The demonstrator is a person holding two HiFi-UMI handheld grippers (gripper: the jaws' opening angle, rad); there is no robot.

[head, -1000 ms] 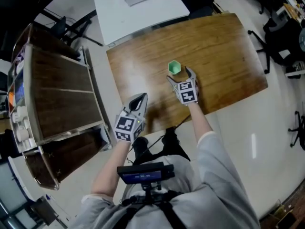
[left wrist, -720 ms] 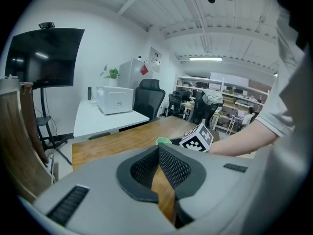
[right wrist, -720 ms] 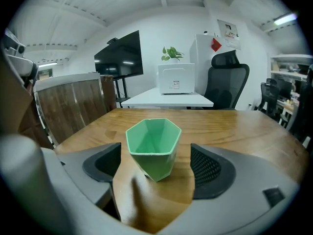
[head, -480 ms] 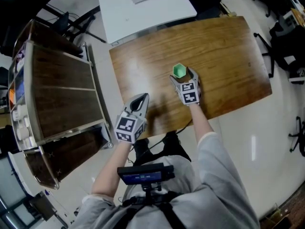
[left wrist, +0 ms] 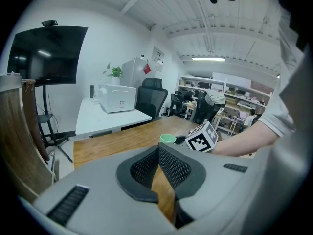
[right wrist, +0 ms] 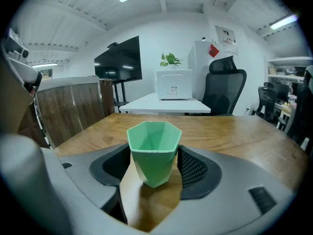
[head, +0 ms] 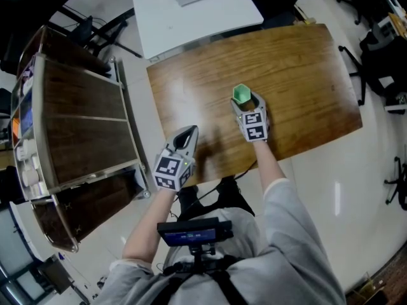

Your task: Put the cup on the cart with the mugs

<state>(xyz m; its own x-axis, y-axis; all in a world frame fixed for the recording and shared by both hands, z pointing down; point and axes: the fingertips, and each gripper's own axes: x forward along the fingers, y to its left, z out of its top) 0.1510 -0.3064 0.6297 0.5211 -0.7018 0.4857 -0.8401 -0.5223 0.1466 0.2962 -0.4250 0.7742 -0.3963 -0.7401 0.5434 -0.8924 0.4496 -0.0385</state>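
A green hexagonal cup (head: pixel 240 93) stands upright on the wooden table (head: pixel 299 68). My right gripper (head: pixel 247 99) straddles it, jaws closing, the cup (right wrist: pixel 153 146) between the pads and still resting on the tabletop. The pads sit close at its sides, but I see no firm press. My left gripper (head: pixel 187 133) hovers shut and empty over the table's near edge. In the left gripper view, its pads (left wrist: pixel 168 166) meet at the tip, with the cup (left wrist: pixel 167 139) and the right gripper's marker cube (left wrist: pixel 201 137) beyond. The wooden cart (head: pixel 82 126) stands left of the table; its mugs are not discernible.
A white desk (head: pixel 191 11) with a white box abuts the table's far side. Office chairs (head: pixel 375 37) stand at the right. A gap of floor separates the cart from the table. A black device (head: pixel 191 230) hangs at the person's chest.
The right gripper has moved forward so the cup now sits between its jaws, which have narrowed. The left gripper has stayed in place.
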